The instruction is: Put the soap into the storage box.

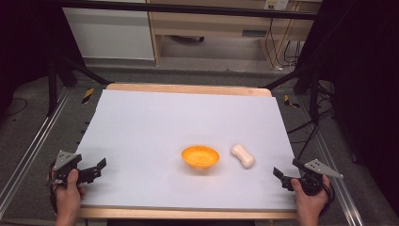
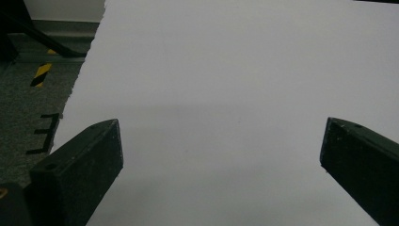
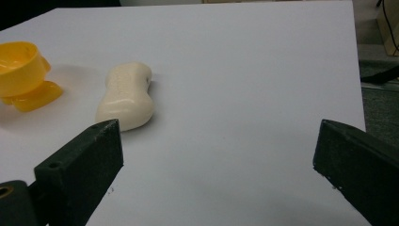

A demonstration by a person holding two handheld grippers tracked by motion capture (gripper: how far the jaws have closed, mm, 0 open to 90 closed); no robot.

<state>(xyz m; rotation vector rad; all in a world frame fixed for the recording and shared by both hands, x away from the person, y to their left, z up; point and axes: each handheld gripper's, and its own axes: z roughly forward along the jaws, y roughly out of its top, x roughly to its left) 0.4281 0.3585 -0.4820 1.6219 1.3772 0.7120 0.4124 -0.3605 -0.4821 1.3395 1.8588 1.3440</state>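
Surface (image 1: 141, 141) covered with a plain white sheet, wooden edge peeking out at the far and near sides. Sitting toward the near right: orange bowl (image 1: 200, 157), shallow, a few dark specks inside, upright. Just beside it on the right, apart and not touching, a cream bone-shaped soap bar (image 1: 243, 156) lying flat, angled a bit. Some faint embossed marking on top of the soap bar in the right gripper view, way too soft to read, so no brand to report. No other readable writing anywhere; yellow-black tape strips (image 1: 88, 95) on the floor off both far corners. Left gripper (image 1: 96, 170) held by the left hand (image 1: 68, 193) at the near left corner, jaws spread wide, nothing between them but bare white sheet in the left gripper view. Right gripper (image 1: 281, 178) held by the right hand (image 1: 308, 200) at the near right corner, jaws also wide apart and empty, pointing in toward the soap bar and bowl. Both well apart from the bowl. Grey three-cornered plate on top of each gripper.
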